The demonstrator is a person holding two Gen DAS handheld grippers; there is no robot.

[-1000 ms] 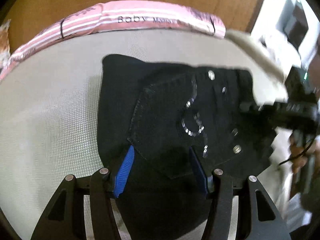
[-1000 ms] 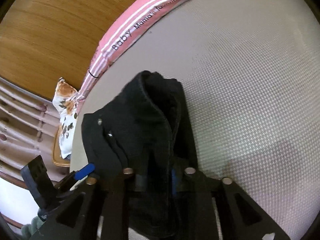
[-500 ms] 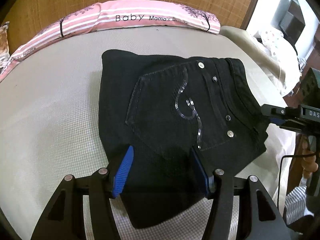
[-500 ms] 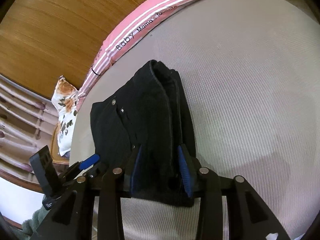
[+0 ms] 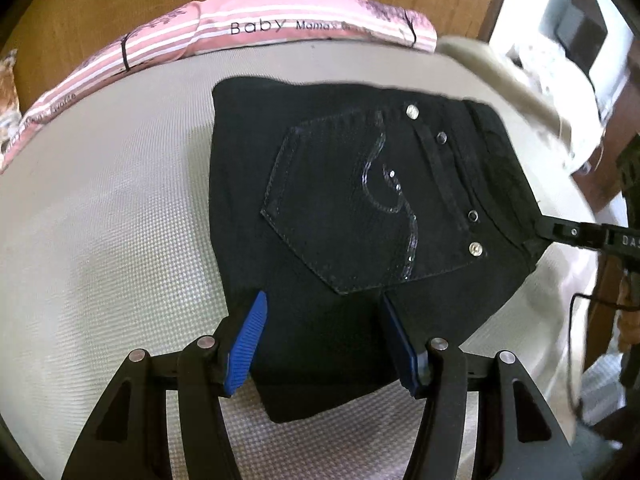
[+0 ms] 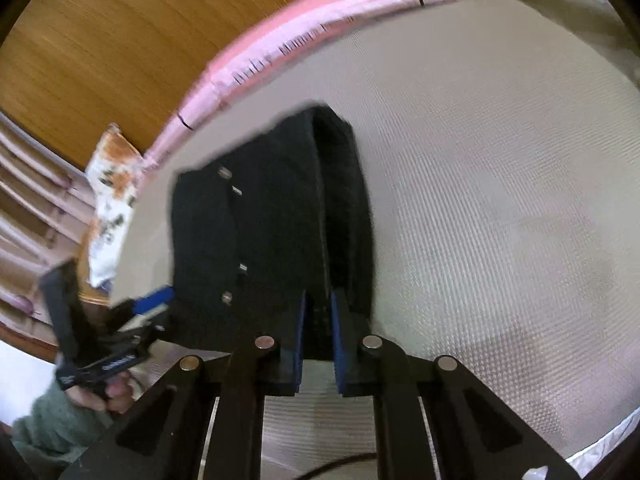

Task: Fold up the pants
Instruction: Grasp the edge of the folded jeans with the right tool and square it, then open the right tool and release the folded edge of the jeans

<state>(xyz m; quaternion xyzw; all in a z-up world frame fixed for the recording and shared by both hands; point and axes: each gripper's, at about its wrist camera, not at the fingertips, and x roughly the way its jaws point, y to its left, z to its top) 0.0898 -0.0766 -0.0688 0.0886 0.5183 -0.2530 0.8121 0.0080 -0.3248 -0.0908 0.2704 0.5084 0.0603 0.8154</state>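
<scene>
- Now the right gripper [image 6: 318, 336] has clamped its jaws on the folded black jeans [image 5: 360, 216], at their waistband edge
- Left gripper [image 5: 322, 340] stays wide open; fold looks finished on the bed [image 5: 100, 240]

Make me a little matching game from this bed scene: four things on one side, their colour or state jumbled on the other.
Things:
1. pants
2. pillow
3. left gripper
4. right gripper

Descriptions:
A. pink striped, printed "Baby"
B. black, folded, pocket up
C. jaws nearly closed at the fold's edge
D. jaws wide, straddling the cloth

Pairs: 1-B, 2-A, 3-D, 4-C
</scene>
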